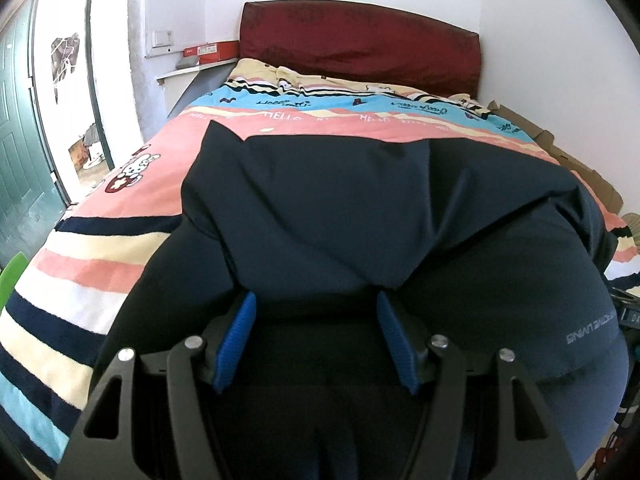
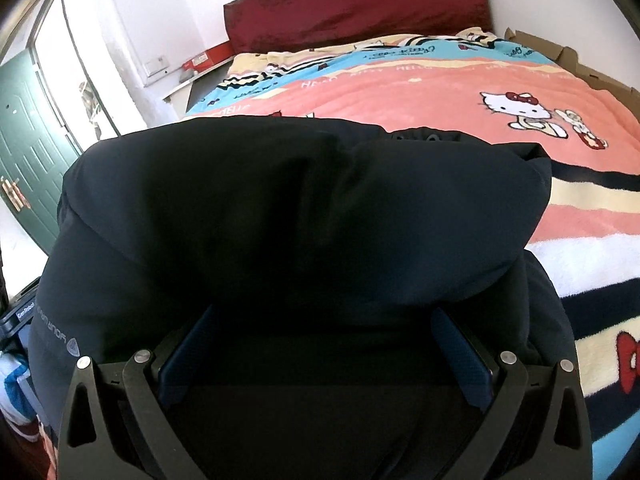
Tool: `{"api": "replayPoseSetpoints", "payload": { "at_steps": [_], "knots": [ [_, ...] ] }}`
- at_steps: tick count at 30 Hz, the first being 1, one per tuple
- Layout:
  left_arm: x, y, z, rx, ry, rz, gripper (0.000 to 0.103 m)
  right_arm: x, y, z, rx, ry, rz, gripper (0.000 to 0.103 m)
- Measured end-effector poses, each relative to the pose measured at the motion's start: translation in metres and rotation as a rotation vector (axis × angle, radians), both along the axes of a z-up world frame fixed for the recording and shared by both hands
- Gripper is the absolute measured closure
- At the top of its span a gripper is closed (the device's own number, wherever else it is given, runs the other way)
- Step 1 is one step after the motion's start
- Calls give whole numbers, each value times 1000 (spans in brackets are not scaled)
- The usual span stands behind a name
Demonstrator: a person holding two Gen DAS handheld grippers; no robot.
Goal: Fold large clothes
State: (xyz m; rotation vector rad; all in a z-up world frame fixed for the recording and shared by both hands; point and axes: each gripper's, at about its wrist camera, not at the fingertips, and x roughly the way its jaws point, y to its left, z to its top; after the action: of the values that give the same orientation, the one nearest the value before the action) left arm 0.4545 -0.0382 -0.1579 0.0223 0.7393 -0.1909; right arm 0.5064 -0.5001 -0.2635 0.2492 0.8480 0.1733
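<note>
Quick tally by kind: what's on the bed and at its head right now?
Jackets: 1
Blankets: 1
Headboards: 1
Grippers: 2, left, right
Total: 5

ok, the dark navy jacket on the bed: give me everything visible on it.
The dark navy jacket looks like smooth, slightly puffy synthetic fabric, plain except small grey lettering near one edge. It lies bunched and partly folded over itself on the striped pink cartoon-print blanket, creased, near the bed's foot. The left gripper and right gripper both sit open against its near edge, blue pads apart, fabric draped over the tips.
</note>
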Motion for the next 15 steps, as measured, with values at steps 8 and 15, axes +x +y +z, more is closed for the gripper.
{"api": "replayPoseSetpoints", "payload": {
  "at_steps": [8, 15],
  "knots": [
    [1, 5, 4, -23, 53, -4, 42, 0, 1, 1, -6, 27, -8, 0],
    [-25, 40, 45, -95, 48, 9, 42, -23, -7, 30, -28, 20, -33, 1]
  ]
}}
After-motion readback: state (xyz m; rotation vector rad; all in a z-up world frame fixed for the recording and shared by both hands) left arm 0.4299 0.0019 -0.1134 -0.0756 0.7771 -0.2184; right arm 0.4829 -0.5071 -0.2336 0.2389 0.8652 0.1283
